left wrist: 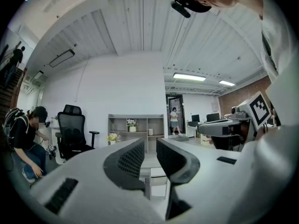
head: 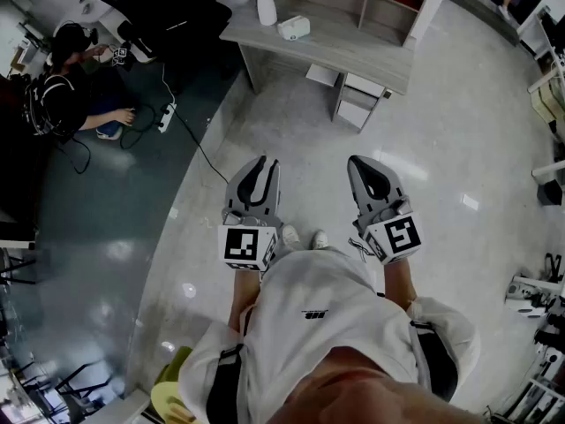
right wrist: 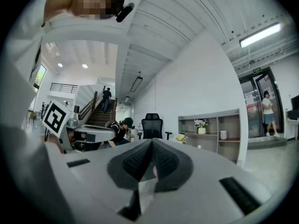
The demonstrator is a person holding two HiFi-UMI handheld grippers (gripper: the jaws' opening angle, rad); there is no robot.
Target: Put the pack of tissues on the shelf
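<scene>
The pack of tissues (head: pixel 294 28), a small white box, lies on the grey desk (head: pixel 353 47) far ahead of me, next to a white vase (head: pixel 265 5). Behind the desk stands the open shelf (head: pixel 402 3), which the gripper views show as a grey shelf unit (left wrist: pixel 135 124) (right wrist: pixel 212 127). I hold both grippers at waist height over the floor, well short of the desk. My left gripper (head: pixel 262 164) (left wrist: pixel 150 146) is open by a narrow gap with nothing in it. My right gripper (head: pixel 362 164) (right wrist: pixel 152 146) is shut and holds nothing.
A person (head: pixel 66 87) crouches at the left by a black office chair (head: pixel 168 7). A power strip (head: pixel 166 117) with a cable lies on the floor there. A drawer unit (head: pixel 357 100) sits under the desk. Stands and gear line the right edge.
</scene>
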